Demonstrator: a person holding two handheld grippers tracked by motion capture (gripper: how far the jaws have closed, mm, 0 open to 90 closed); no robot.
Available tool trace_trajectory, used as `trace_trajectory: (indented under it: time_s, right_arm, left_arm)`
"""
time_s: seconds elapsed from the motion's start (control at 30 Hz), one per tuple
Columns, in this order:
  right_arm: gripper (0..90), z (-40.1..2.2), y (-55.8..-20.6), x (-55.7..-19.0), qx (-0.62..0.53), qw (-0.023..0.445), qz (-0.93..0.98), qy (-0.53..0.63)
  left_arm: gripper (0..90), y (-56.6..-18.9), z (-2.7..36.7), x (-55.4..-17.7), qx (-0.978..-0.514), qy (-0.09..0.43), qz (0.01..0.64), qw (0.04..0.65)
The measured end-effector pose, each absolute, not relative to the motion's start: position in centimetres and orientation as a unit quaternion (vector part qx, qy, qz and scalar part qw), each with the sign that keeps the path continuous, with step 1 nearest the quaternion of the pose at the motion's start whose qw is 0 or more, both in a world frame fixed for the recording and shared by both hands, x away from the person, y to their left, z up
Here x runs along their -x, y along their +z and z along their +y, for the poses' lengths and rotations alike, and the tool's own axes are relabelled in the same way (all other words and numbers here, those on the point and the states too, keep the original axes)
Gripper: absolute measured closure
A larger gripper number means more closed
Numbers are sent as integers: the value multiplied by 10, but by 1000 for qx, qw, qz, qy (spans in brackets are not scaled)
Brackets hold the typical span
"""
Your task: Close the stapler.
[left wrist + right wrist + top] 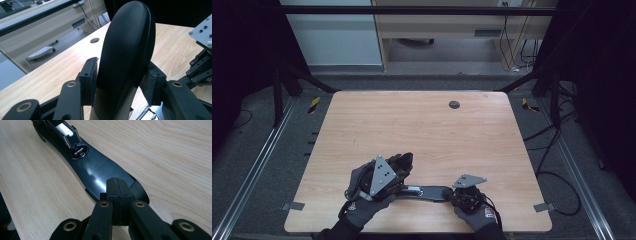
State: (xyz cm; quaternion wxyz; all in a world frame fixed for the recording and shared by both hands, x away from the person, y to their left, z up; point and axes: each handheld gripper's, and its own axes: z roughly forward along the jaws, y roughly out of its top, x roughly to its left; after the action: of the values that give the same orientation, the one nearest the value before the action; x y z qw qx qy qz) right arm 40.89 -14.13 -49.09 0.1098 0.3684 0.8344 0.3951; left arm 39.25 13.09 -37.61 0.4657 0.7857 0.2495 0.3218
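While the left gripper clasps the raised black top of a stapler between its pads, the right gripper, jaws clenched together, presses the stapler's flat base just ahead of it on the desk.

Both gloved hands enter from six o'clock. The left gripper points toward one o'clock, its jaws held partly apart. The right gripper points toward nine o'clock, jaws pressed together.
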Motion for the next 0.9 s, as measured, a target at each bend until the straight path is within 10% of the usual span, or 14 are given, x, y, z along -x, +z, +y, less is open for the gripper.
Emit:
trace_trajectory:
  time_s: [0.9]
  right_arm:
    - [900,-141,-491,-409,-368,109,834,396]
  left_arm:
    - [514,-380,119,-392,-795,330,234,453]
